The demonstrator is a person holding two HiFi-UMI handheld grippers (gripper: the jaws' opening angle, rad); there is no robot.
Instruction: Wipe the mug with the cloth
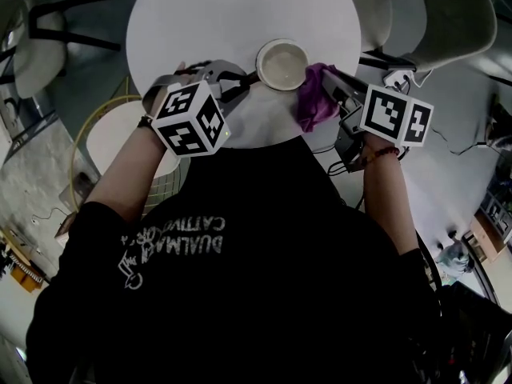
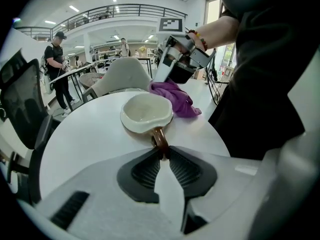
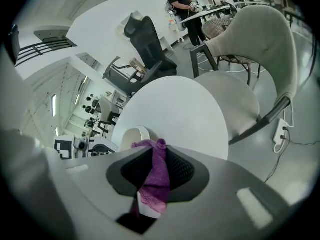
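While left gripper (image 2: 164, 153) grips mug (image 2: 145, 113), right gripper (image 3: 159, 150) grips cloth (image 3: 155, 183).

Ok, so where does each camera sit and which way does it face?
Head view: on the person's head, facing steeply down at the table, mug and cloth; shows both forearms, torso, left tongs, right tongs.
Left gripper view: on the left tongs, facing across the table at the mug, its handle clamped; right tongs and forearm beyond.
Right gripper view: on the right tongs, facing across the table toward a chair; cloth pinched.
Shared: all three show mug, cloth, table.
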